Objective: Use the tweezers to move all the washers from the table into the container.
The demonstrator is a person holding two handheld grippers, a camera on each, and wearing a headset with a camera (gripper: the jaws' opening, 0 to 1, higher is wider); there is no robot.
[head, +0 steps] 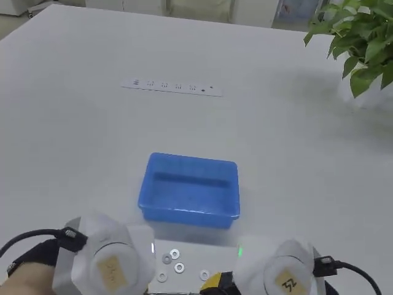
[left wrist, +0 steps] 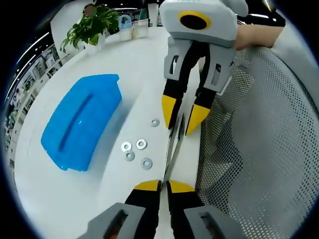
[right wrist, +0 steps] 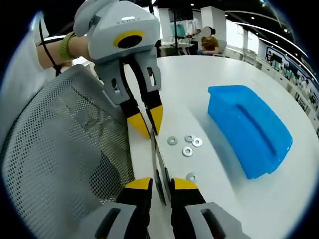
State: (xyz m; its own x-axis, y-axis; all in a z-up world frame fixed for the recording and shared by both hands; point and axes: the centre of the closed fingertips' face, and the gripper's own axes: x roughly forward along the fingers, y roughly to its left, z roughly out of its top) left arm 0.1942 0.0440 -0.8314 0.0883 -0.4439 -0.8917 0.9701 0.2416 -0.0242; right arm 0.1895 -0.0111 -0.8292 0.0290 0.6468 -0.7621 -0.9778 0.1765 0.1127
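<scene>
Thin metal tweezers (left wrist: 173,144) lie along the table's near edge, and both grippers are on them. My left gripper (left wrist: 164,186) is shut on one end. The right gripper (left wrist: 183,112) faces it, its yellow-tipped jaws closed around the other end. In the right gripper view, the tweezers (right wrist: 157,159) run from my right gripper (right wrist: 160,185) up to the left gripper (right wrist: 149,127). Several small silver washers (head: 175,253) (left wrist: 141,144) (right wrist: 187,151) lie loose on the table beside the tweezers. Just beyond them stands the blue container (head: 187,215) (left wrist: 79,119) (right wrist: 249,129).
A mesh chair back (left wrist: 259,124) (right wrist: 60,149) sits close behind the tweezers at the table edge. A potted plant (head: 362,43) stands at the far right of the white table. A flat socket panel (head: 172,86) is set in the table beyond the container.
</scene>
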